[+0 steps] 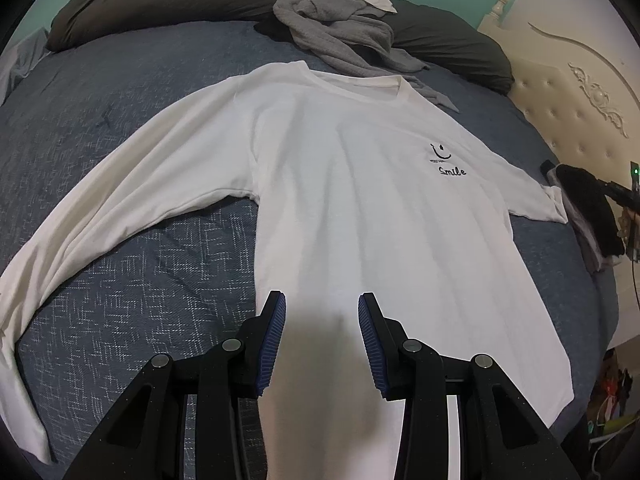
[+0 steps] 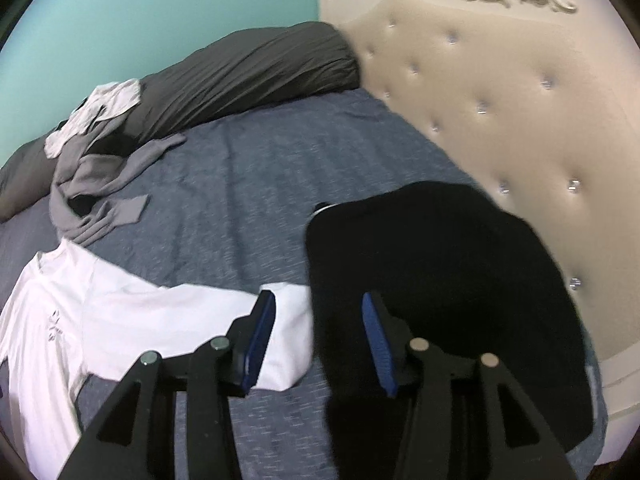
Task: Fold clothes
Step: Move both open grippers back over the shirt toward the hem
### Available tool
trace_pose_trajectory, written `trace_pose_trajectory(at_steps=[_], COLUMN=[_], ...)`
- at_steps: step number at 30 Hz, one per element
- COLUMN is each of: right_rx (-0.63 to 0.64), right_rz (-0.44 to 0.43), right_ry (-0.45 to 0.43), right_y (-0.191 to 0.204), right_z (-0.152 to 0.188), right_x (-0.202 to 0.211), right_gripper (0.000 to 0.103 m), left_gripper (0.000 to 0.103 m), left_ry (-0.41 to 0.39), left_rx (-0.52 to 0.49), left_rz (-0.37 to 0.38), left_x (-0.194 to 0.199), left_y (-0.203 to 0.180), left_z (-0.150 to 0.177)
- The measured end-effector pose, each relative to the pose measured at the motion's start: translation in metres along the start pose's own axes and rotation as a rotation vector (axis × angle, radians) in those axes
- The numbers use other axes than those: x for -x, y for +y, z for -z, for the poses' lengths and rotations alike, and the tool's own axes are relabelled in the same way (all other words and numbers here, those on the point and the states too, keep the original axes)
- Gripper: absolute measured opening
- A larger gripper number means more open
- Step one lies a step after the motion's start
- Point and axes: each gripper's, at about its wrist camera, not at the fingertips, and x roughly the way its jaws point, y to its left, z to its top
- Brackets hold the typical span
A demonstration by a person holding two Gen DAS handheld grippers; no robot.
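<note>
Shirt: white long-sleeved shirt (image 1: pixel 360 208) lies face up and spread flat on the bed (image 1: pixel 160 264), ready for its first fold
Left gripper (image 1: pixel 322 344): I hang half open over its hem, gripping nothing
Right gripper (image 2: pixel 319 344): half open, empty, cuff at my 9 o'clock, black garment (image 2: pixel 440 280) under my 3 o'clock finger
Grey garment (image 1: pixel 340 32): heaped at 12 o'clock, waiting

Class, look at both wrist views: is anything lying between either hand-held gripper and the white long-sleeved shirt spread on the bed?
Nothing visible does. The left hand-held gripper hangs open over the white shirt; the right hand-held gripper is open at its sleeve end, beside a black garment.
</note>
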Motion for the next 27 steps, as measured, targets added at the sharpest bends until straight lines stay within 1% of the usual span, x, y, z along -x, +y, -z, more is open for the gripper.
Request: trace_pose_trajectory(at_steps=[5,12,15,18,21,24,27], right_rx=[0.043,0.036,0.04,0.017,0.018,0.037,0.06], right_rz=[-0.016,-0.114,-0.206,-0.332,-0.433,-0.486,-0.508], right_ry=[0.038,0.067,0.101,0.146,0.199,0.225,0.249], right_y=[0.027,0.079,0.113,0.146,0.189,0.221,0.245], right_z=[0.013,0.052,0.078,0.107,0.141,0.167,0.192], right_x=[-0.018,-0.026,-0.025,-0.025,-0.025,-0.019,-0.01], right_gripper=[0.046,0.047,0.047,0.051,0.051,0.051,0.051], left_gripper=[0.042,0.042,0.042,0.042,0.042,0.042,0.042], left_ry=[0.001,0.006,0.018,0.035,0.044,0.048,0.063], left_rx=[0.0,0.025,0.035,0.055,0.07,0.083,0.089], left_rz=[-0.002,-0.01,-0.013,-0.017,-0.016,-0.013,-0.005], left_x=[0.001,0.005,0.009,0.013,0.02,0.029,0.037], left_y=[0.001,0.013,0.021,0.031,0.038,0.044,0.049], left_z=[0.001,0.005,0.011,0.019,0.029,0.039,0.051])
